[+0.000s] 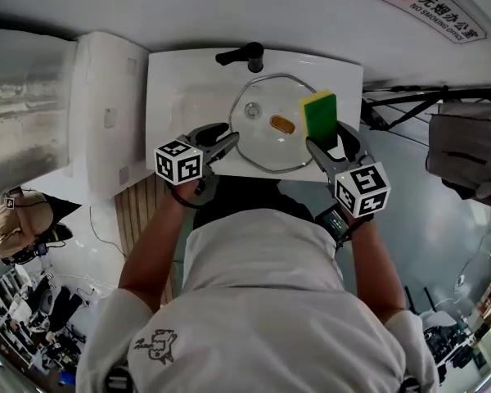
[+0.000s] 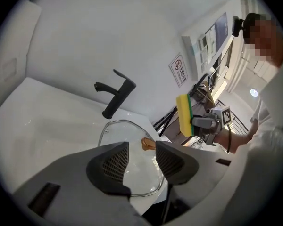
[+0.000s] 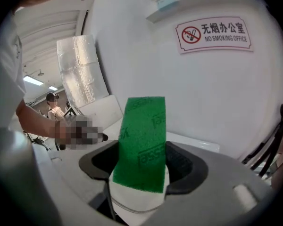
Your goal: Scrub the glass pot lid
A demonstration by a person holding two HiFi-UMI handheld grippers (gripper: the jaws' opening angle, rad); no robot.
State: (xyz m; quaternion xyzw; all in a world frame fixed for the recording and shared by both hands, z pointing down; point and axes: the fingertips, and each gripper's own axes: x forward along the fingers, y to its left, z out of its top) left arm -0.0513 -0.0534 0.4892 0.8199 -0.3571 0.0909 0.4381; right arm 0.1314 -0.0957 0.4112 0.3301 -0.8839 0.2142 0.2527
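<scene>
One lid (image 1: 260, 142) lies in the sink (image 1: 173, 88). Left gripper (image 1: 227, 138) jaws stand apart, empty, just beside its near-left rim; right gripper (image 1: 328, 142) jaws clamp a sponge (image 1: 319, 115) upright over its right edge.

Head view: high over the person's shoulders, aimed steeply down, well back from white rectangular ceramic basin (image 1: 176, 80).
Left gripper view: low, close, aimed across basin toward black lever tap (image 2: 117, 94).
Right gripper view: close, aimed at white wall.
Shared by head and left gripper views: round clear glass pot lid (image 1: 270, 125), yellow-and-green rectangular sponge (image 1: 319, 115).
Shared by all three: red-and-white no-smoking sign (image 1: 425, 6).
</scene>
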